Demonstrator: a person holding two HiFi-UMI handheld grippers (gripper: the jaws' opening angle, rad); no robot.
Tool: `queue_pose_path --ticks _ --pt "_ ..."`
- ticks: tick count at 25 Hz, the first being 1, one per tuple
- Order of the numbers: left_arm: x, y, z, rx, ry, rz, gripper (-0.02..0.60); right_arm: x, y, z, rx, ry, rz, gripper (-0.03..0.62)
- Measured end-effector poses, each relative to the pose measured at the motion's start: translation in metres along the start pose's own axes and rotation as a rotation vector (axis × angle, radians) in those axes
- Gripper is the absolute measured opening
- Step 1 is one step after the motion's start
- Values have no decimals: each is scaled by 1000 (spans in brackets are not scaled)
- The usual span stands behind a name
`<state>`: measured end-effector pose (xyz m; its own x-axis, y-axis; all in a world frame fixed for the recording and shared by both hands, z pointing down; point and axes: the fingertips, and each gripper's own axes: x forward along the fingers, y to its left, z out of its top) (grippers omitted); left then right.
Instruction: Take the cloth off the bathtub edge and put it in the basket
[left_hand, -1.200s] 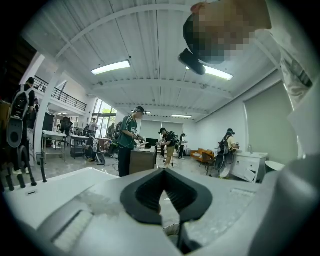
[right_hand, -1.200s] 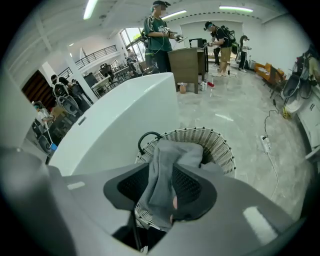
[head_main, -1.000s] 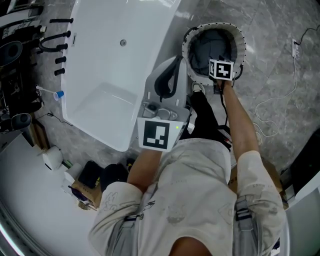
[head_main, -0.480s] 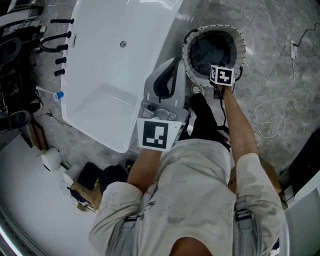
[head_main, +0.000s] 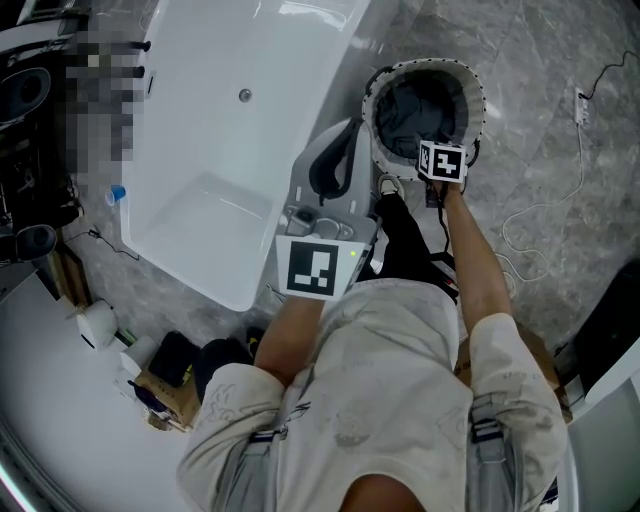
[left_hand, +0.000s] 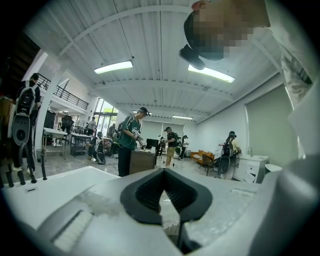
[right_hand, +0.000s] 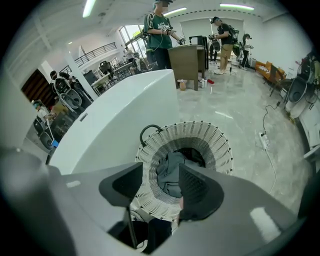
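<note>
the right gripper (right_hand: 161, 173) hangs over the white basket (right_hand: 212, 137), jaws apart, the grey cloth (right_hand: 169, 162) lying loose inside. the left gripper (left_hand: 164, 172) idles, jaws together, empty. best to lift straight up, so no fold snags.

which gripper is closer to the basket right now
Right. The right gripper hangs over the basket opening, jaws apart above the cloth inside. The left gripper sits off the basket's side, toward the bathtub.
</note>
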<state>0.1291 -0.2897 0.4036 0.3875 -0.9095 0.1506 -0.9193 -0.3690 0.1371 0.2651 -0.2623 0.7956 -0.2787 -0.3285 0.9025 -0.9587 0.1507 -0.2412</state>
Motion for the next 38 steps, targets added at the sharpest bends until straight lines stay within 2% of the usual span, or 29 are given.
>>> queue_pose_path --ticks 5,11,19,30,34,38 --pt "-3 0 7 6 -17 3 -3 -14 4 5 -12 -39 6 232" --pt "-9 2 11 0 -35 12 -3 -37 22 13 -158 -94 7 232" --pt "-24 11 18 -8 -59 38 -3 -85 44 30 -178 -220 25 232" --pt "-63 34 37 -3 -121 108 -3 -186 87 93 -316 -521 17 232" --pt "-82 49 44 4 -143 155 -3 -224 109 117 -365 -638 30 232" --pt "-105 70 53 5 -174 227 -3 -264 140 141 -457 -760 59 233"
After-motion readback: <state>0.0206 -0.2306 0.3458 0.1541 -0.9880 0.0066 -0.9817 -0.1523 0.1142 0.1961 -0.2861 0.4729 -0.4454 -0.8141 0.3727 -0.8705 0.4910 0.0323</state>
